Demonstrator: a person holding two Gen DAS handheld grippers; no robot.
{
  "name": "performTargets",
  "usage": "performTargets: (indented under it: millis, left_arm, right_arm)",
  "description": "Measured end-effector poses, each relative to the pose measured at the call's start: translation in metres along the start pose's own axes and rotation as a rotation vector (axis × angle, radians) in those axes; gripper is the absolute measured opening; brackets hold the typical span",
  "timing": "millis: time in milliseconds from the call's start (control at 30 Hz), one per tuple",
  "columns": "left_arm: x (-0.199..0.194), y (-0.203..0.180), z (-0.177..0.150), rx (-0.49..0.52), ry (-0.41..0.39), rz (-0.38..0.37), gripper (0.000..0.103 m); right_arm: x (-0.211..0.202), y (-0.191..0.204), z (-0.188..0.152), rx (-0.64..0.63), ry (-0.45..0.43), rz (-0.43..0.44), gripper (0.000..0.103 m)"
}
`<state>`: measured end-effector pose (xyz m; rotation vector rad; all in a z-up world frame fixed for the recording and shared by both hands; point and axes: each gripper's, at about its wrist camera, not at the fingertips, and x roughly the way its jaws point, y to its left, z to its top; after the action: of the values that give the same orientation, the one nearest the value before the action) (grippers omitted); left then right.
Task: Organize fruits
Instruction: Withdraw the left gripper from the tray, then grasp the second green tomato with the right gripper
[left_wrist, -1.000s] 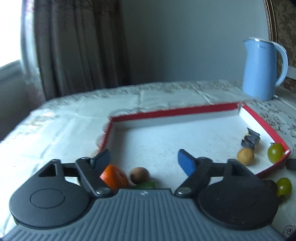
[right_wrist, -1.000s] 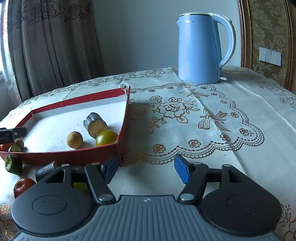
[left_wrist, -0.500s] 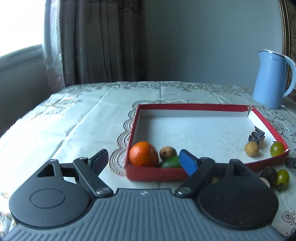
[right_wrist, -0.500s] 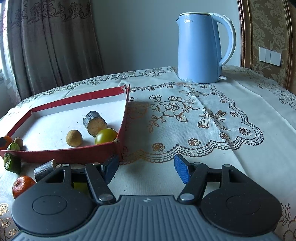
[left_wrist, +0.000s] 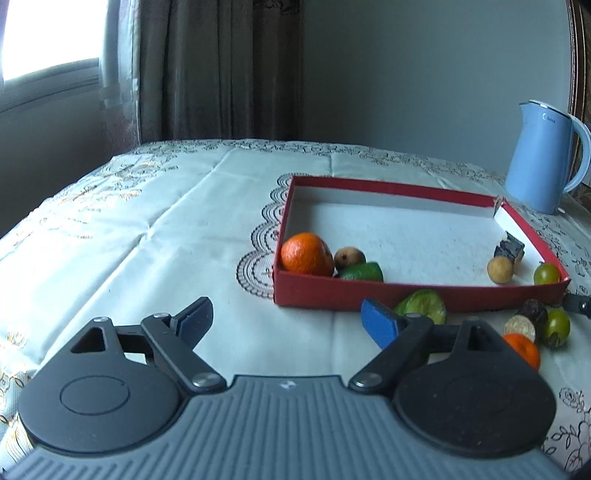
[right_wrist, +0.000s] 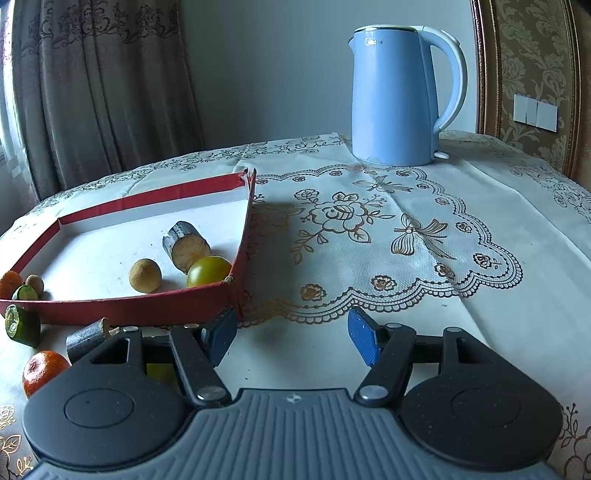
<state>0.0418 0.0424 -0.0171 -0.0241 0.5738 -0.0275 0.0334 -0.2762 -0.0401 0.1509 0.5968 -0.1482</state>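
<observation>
Nearest the left wrist camera, the left gripper hangs above bare tablecloth, its jaws opening with nothing between them. Nearest the right wrist camera, the right gripper stands with its jaws spread and empty above the lace pattern of the cloth.

Just beyond the grippers, four pieces lie loose on the cloth in front of the box: a green fruit half touching or almost touching the near red wall, a dark cut stub, a small orange and a green round fruit.

Beyond these sits the red box, shallow, with a white floor. Its near-left corner, as the left wrist camera sees it, holds an orange, a small brown fruit and a green piece, all close together. Its near-right corner holds a tan round fruit, a cut dark-skinned piece and a yellow-green round fruit against the side wall. The middle of the box floor is bare.

Farther back on the cloth, well apart from the box, stands a blue kettle, upright. Behind the table hang brown curtains.
</observation>
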Motion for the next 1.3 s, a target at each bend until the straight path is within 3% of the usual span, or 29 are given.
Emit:
performTargets:
  millis: [233,433,700,800,1100,1300]
  left_arm:
    - [0.0,-0.001,-0.013,0.007,0.031,-0.015,0.089]
    - [0.006,0.0,-0.015,-0.001,0.062,-0.036,0.089]
    - [0.009,-0.001,-0.016,0.008,0.082,-0.047,0.093]
    - [0.01,-0.003,-0.017,0.03,0.085,-0.045,0.096]
    - [0.012,-0.006,-0.019,0.061,0.093,-0.05,0.102]
    - [0.014,-0.007,-0.019,0.063,0.095,-0.055,0.103]
  right_arm:
    - [-0.003,-0.003,0.0,0.013,-0.002,0.019,0.066]
    - [-0.018,-0.004,-0.009,0.016,0.008,0.09,0.066]
    - [-0.032,0.024,-0.022,-0.136,-0.011,0.149,0.066]
    - [-0.039,0.029,-0.021,-0.143,-0.014,0.207,0.066]
    - [-0.035,0.048,-0.021,-0.21,-0.005,0.243,0.066]
    - [-0.028,0.058,-0.021,-0.249,0.002,0.243,0.053]
